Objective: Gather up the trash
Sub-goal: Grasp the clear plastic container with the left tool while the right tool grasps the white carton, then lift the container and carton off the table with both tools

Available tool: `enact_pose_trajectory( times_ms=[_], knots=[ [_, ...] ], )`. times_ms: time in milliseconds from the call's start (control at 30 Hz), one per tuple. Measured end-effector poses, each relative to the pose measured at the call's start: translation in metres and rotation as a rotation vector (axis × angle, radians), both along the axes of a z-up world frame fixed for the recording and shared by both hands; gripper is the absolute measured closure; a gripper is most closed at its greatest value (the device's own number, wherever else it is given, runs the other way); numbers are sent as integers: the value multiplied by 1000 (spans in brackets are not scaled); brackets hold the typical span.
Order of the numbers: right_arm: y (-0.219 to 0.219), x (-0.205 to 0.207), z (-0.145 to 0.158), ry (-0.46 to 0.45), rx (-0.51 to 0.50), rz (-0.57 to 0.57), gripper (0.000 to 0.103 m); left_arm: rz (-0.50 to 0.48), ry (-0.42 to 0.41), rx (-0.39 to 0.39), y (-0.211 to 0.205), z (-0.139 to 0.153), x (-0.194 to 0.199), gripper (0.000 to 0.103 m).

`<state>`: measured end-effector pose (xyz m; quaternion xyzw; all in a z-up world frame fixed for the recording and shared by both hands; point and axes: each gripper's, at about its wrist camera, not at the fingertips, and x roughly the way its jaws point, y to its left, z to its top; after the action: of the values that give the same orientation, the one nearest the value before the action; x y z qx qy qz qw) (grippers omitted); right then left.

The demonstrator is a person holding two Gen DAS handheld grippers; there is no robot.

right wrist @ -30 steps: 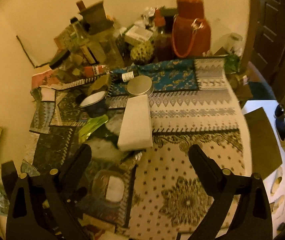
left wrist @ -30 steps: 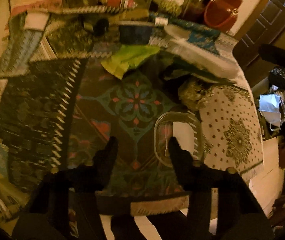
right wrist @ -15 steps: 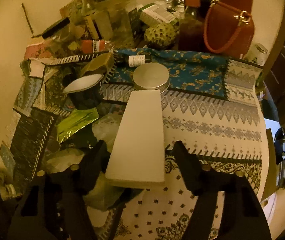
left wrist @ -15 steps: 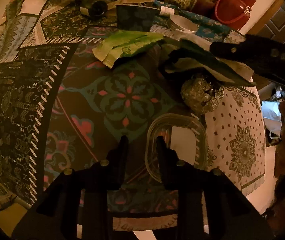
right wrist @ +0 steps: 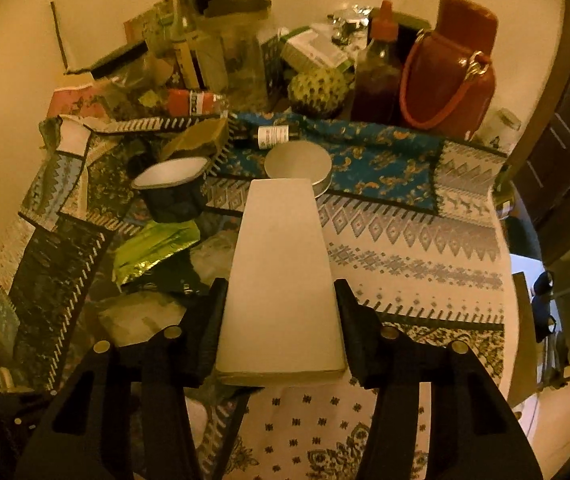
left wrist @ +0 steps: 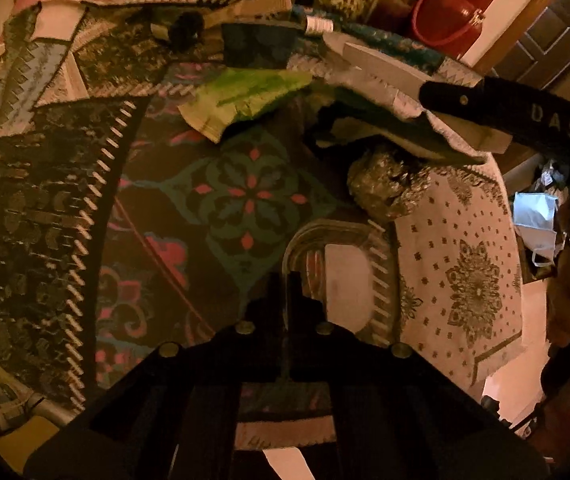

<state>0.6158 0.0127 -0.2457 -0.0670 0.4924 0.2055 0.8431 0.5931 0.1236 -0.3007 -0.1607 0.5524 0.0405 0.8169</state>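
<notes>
Our left gripper (left wrist: 287, 280) points steeply down, its two black fingers pressed together on the thin rim of a clear plastic container (left wrist: 337, 272). Our right gripper (right wrist: 281, 300) also tilts downward; its jaws have just been closing and now press both long sides of a flat white box (right wrist: 281, 264), which lies between the fingers.

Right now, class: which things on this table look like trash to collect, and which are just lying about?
Likely trash: white box, gripped in the right claw; clear plastic tub, rim in the left claw; green wrapper; foil ball.
Lying about: red flask, sauce bottle, round tin, patterned cloths.
</notes>
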Motion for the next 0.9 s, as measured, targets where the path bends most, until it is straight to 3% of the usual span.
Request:
enact_pose_trajectory(
  times_ms=[333,600,900],
  knots=[
    [-14,-47,55,-108,55,-131,55,-33,-172,40,29,70,-45,103],
    [-21,-121,109,-241,93,-248,55,-116,-362,71,47,139,-101,103],
    [-31,-204,160,-350,141,-298,55,-172,-535,101,49,206,-169,103]
  ],
)
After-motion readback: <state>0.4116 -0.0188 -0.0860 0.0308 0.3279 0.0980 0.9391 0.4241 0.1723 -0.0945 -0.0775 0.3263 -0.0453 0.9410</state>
